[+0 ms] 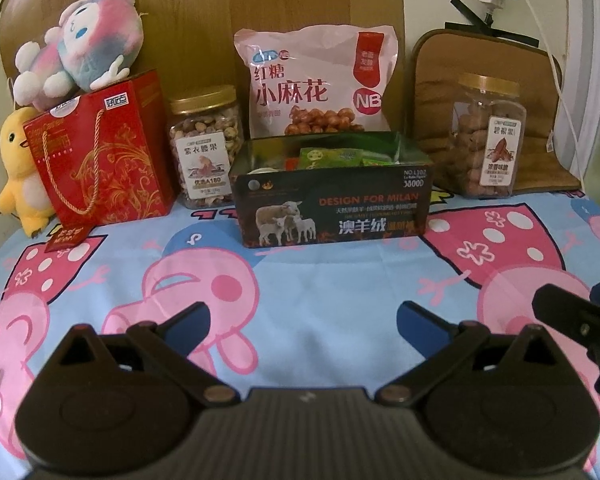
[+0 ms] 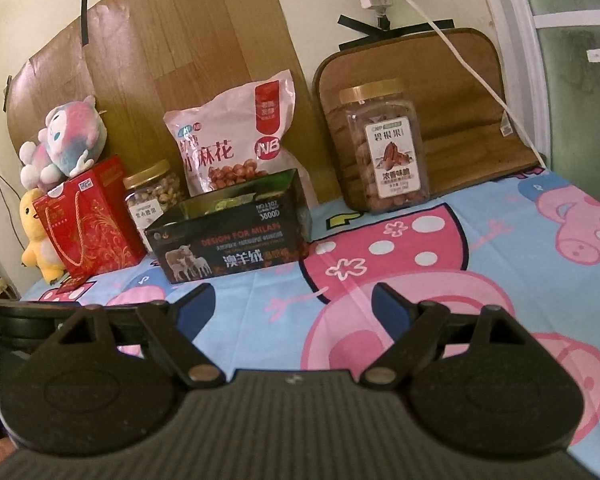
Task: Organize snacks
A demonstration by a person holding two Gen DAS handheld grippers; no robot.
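So the dark open box (image 1: 332,208) with sheep on its front sits mid-bed on the cartoon pig sheet (image 1: 320,280), green snack packets (image 1: 332,158) poking out. Left gripper (image 1: 302,322) and right gripper (image 2: 294,306) both hover spread wide, holding nothing.

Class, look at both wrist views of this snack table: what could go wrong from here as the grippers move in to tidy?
1. The pink snack bag stands propped behind the open dark box; nudging the box could tip it.
2. The plush toy perched on the red gift bag may tumble if bumped.
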